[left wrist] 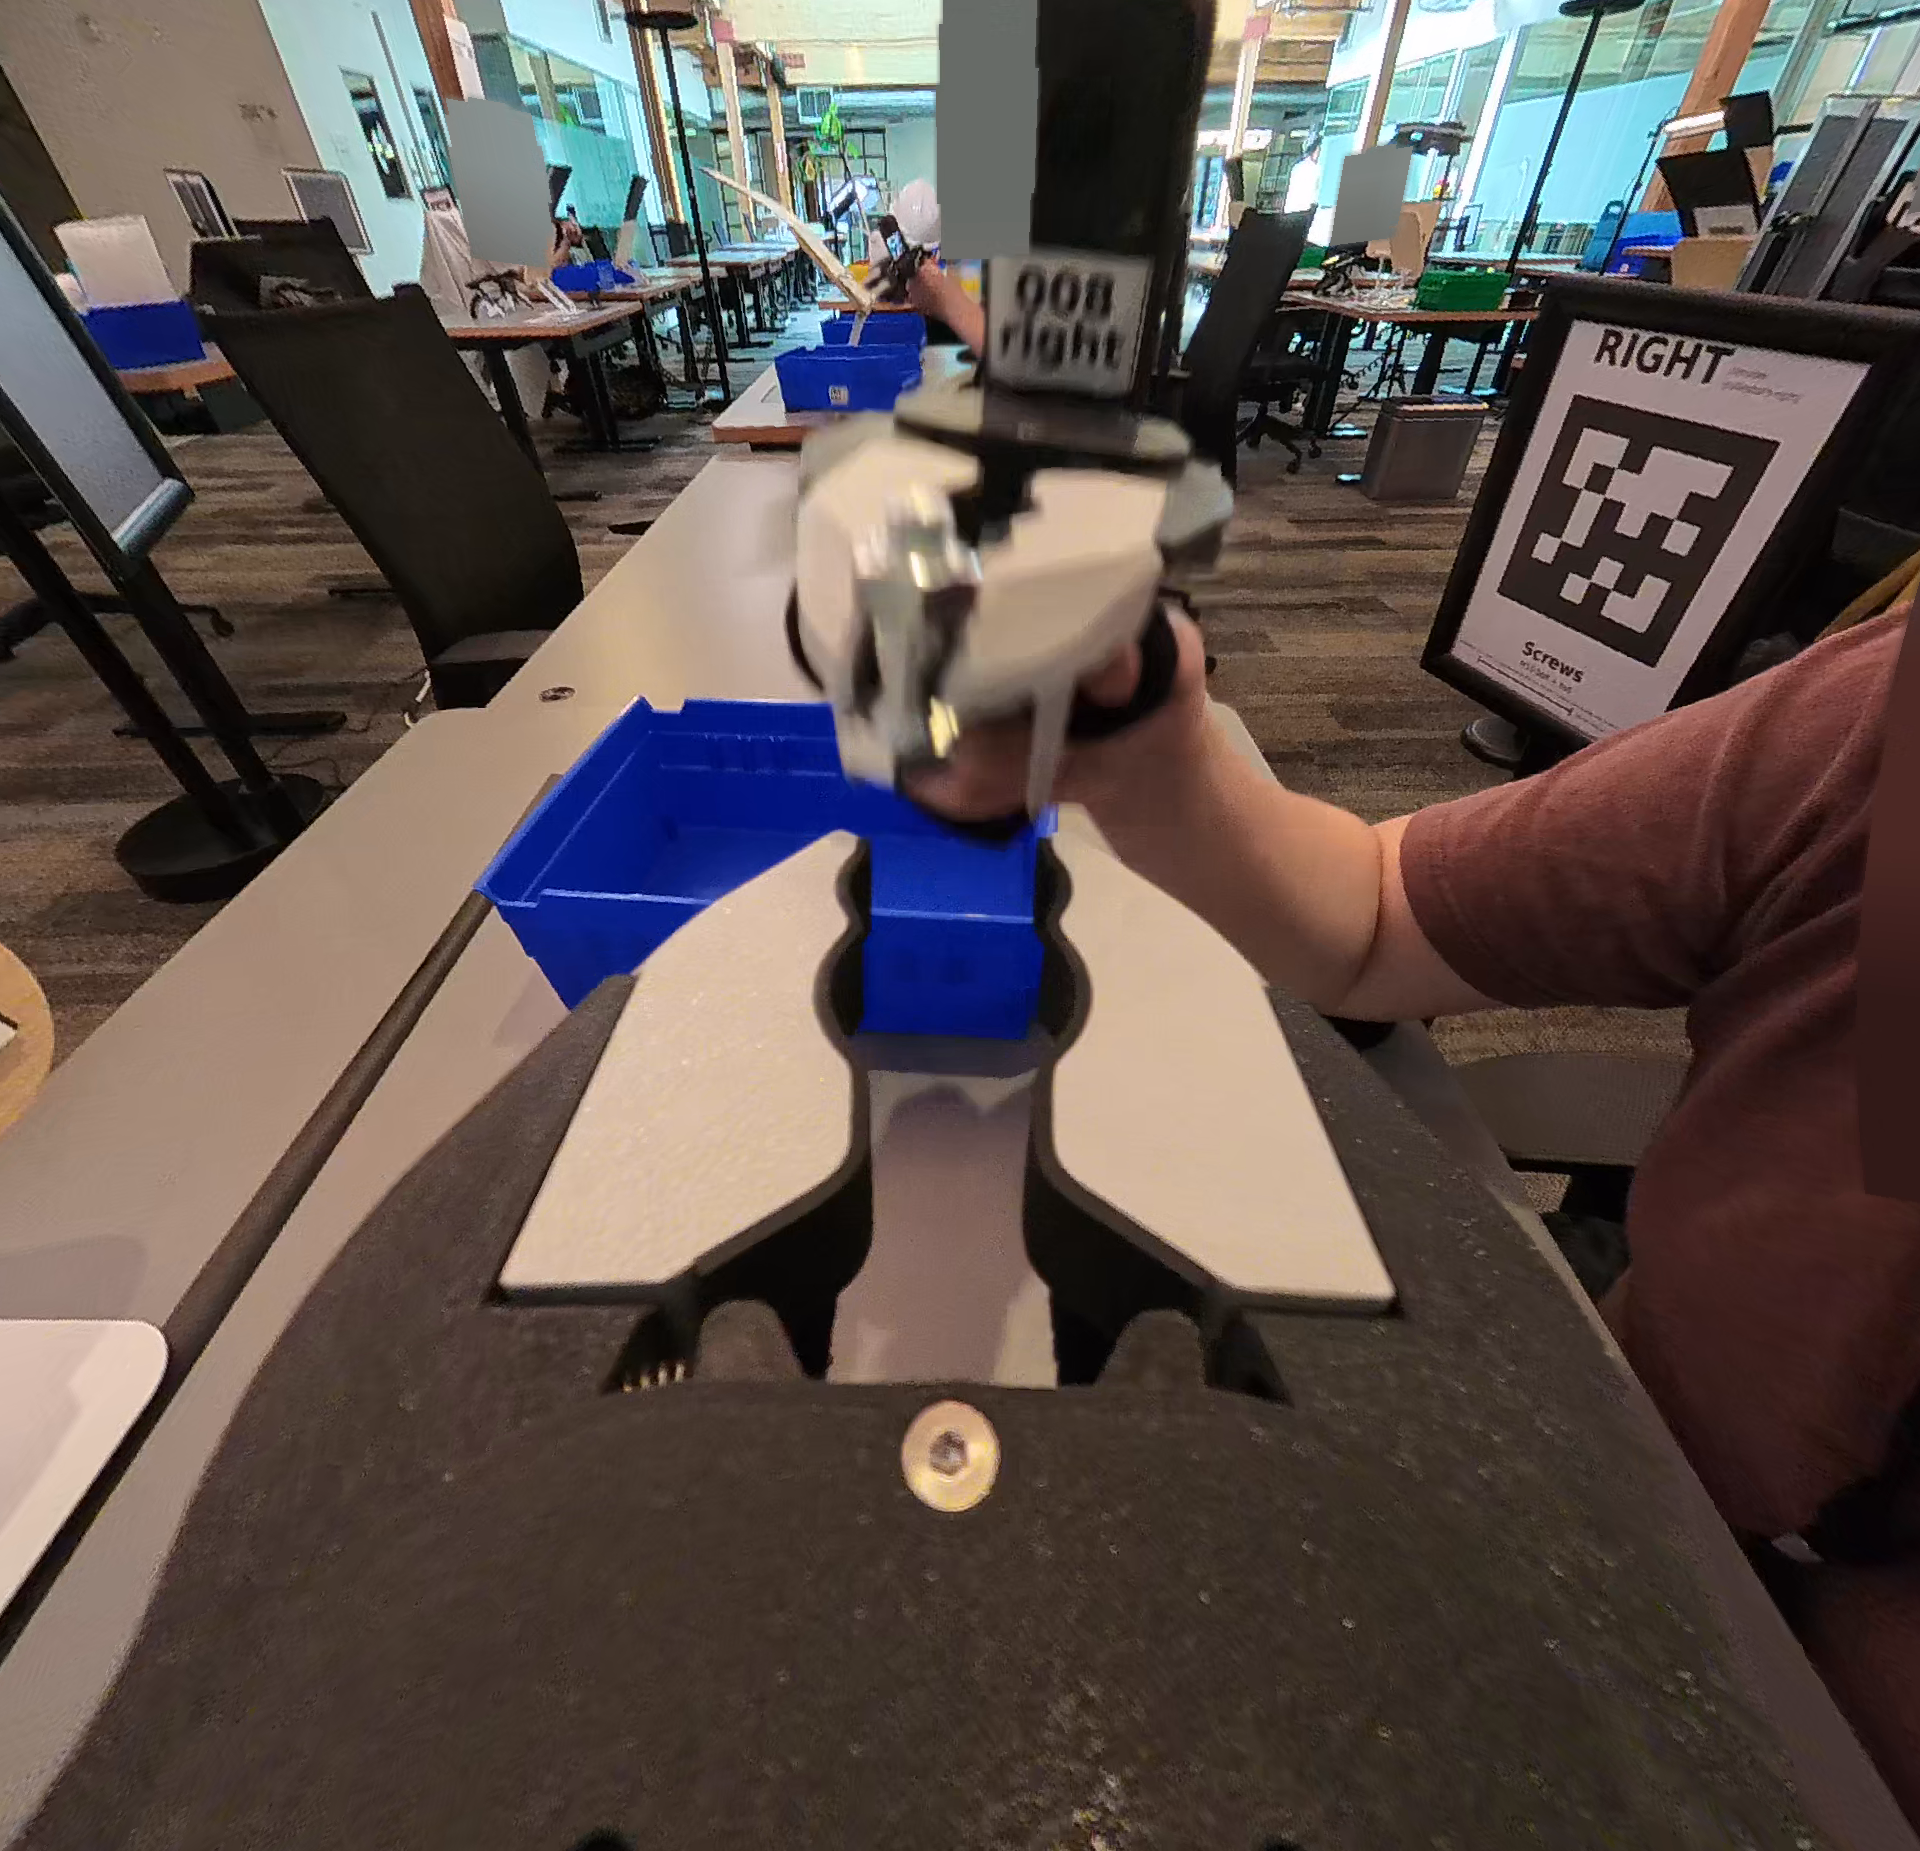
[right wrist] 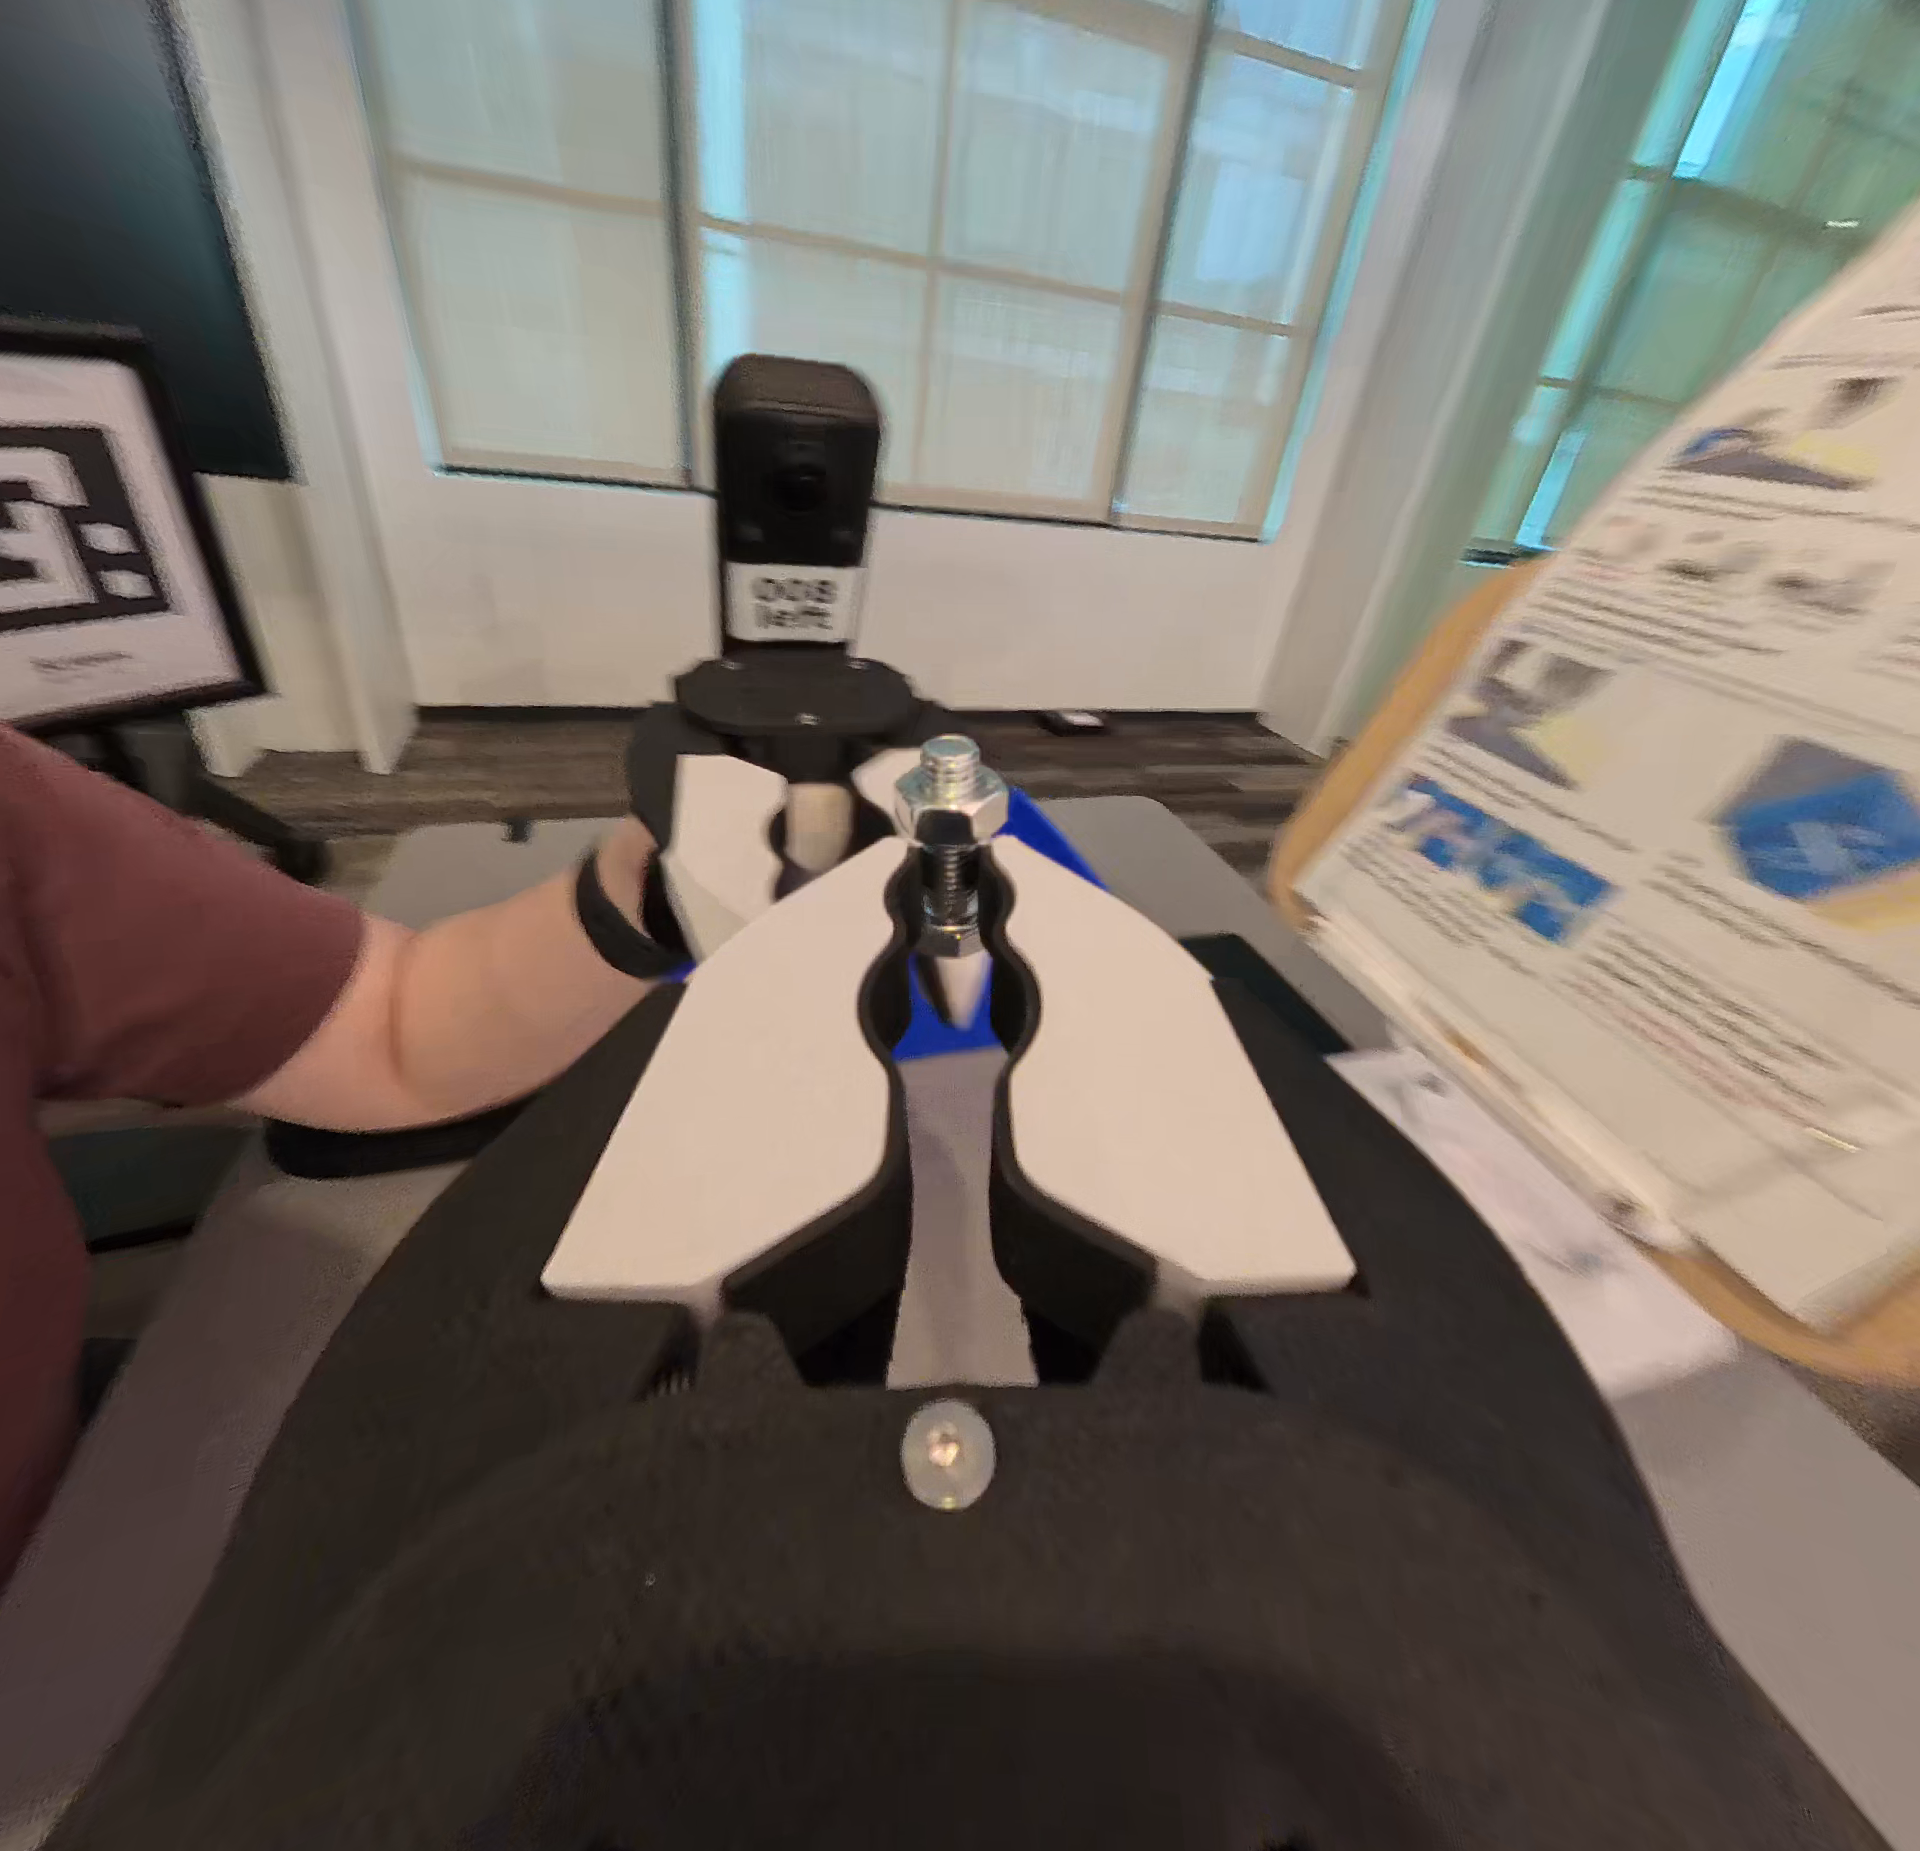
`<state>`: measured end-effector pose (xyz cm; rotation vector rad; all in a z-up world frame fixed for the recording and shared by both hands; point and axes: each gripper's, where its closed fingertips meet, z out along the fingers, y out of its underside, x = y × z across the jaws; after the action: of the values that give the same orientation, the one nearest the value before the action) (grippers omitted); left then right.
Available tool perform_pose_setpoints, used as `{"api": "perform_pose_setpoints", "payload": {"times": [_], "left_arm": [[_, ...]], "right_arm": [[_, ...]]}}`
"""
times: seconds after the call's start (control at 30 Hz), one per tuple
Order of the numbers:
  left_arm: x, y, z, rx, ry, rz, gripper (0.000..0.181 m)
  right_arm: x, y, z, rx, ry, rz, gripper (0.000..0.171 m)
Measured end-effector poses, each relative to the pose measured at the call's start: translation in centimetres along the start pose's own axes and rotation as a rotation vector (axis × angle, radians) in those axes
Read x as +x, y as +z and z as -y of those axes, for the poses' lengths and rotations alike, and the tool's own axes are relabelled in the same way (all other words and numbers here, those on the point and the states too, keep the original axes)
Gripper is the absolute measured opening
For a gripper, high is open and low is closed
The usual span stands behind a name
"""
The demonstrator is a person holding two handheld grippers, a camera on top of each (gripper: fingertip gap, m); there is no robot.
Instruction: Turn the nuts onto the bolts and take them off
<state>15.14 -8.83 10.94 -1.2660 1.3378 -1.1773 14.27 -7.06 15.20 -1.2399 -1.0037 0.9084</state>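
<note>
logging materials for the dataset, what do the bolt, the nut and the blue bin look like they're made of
Bolt: bright silvery metal, probably zinc-plated steel; shiny threads catch the light.
Nut: same pale, glossy metal, with crisp hex faces, threaded near the bolt's top.
Blue bin: looks like moulded plastic; uniform saturated colour, thin walls, slight sheen.
The right gripper holds the bolt; the left gripper holds nothing.

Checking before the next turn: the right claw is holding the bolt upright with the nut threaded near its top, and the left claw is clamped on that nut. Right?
Not quite. The left claw is empty, its fingers apart around nothing, as the left wrist view shows. The rest holds: in the right wrist view the right claw grips the bolt upright, the nut near its top.
</note>
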Motion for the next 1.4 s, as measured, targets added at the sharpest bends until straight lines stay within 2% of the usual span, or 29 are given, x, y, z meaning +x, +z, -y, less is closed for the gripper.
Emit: {"api": "perform_pose_setpoints", "payload": {"times": [0.07,0.13,0.23,0.33,0.47,0.67,0.77,1.03,1.13,1.27,1.4], "left_arm": [[-0.2,-0.1,-0.2,-0.024,-0.005,0.017,0.033],[-0.1,-0.4,-0.1,-0.033,-0.001,0.021,0.033],[-0.2,-0.5,-0.4,-0.059,0.001,0.032,0.033],[-0.5,-0.3,-1.2,-0.103,0.002,0.045,0.032],[-0.5,0.1,-1.8,-0.133,0.001,0.048,0.031],[-0.9,0.3,-2.3,-0.154,-0.009,0.054,0.03],[-0.9,0.3,-2.4,-0.158,-0.016,0.05,0.03],[-0.9,0.2,-2.4,-0.159,-0.007,0.052,0.029],[-1.0,0.1,-2.2,-0.146,-0.015,0.053,0.029],[-1.6,-1.2,-1.4,-0.124,0.0,0.093,0.03],[-3.3,-5.0,0.3,-0.086,0.031,0.22,0.029]], "right_arm": [[2.6,-4.0,0.1,-0.111,0.013,-0.119,0.01],[6.1,-9.1,-2.5,-0.308,0.117,-0.296,0.01],[10.5,-17.1,-10.2,-0.65,0.397,-0.558,0.01],[11.7,-21.9,-18.2,-0.918,0.705,-0.626,0.01],[11.7,-23.7,-25.3,-1.176,0.891,-0.6,0.01],[10.6,-24.0,-29.5,-1.418,0.95,-0.58,0.011],[11.1,-24.6,-30.5,-1.472,0.948,-0.634,0.011],[11.7,-25.6,-31.0,-1.481,0.97,-0.703,0.011],[11.9,-25.7,-30.5,-1.468,0.966,-0.712,0.024],[12.8,-25.4,-27.3,-1.363,0.885,-0.765,0.028],[14.4,-24.2,-21.0,-1.139,0.674,-0.859,0.028]]}}
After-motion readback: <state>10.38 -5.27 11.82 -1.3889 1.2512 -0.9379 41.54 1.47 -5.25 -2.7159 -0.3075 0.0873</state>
